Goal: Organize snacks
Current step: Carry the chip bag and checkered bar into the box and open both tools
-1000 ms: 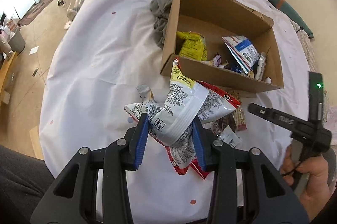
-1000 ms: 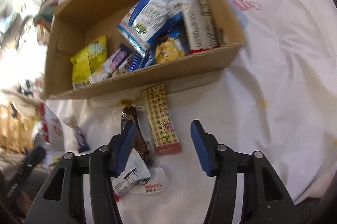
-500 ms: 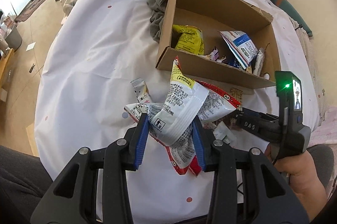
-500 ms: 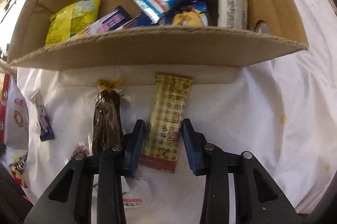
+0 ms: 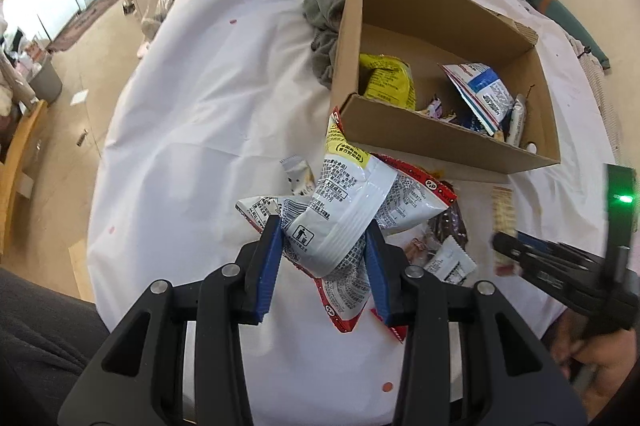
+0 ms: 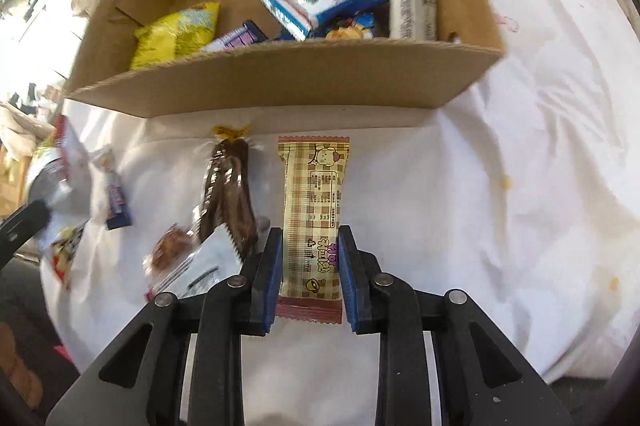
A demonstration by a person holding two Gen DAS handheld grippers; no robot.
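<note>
- My left gripper [image 5: 322, 254] is level above the white sheet [image 5: 192, 113], clenched on a crumpled white chip bag [image 5: 340, 209], near side of the cardboard box [image 5: 440, 141].
- My right gripper [image 6: 308, 266] points at the box [image 6: 280, 81], pads clamping the checkered bar [image 6: 314, 201] at its near end.
- Bar's long axis runs near-to-far, far end toward the box wall.
- Brown packet [image 6: 230, 181] lies just left of it.

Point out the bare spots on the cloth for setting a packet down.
Bare white cloth lies left of the brown cardboard box, and right of the checked beige bar. Crowded: loose wrappers by the dark brown packet.
</note>
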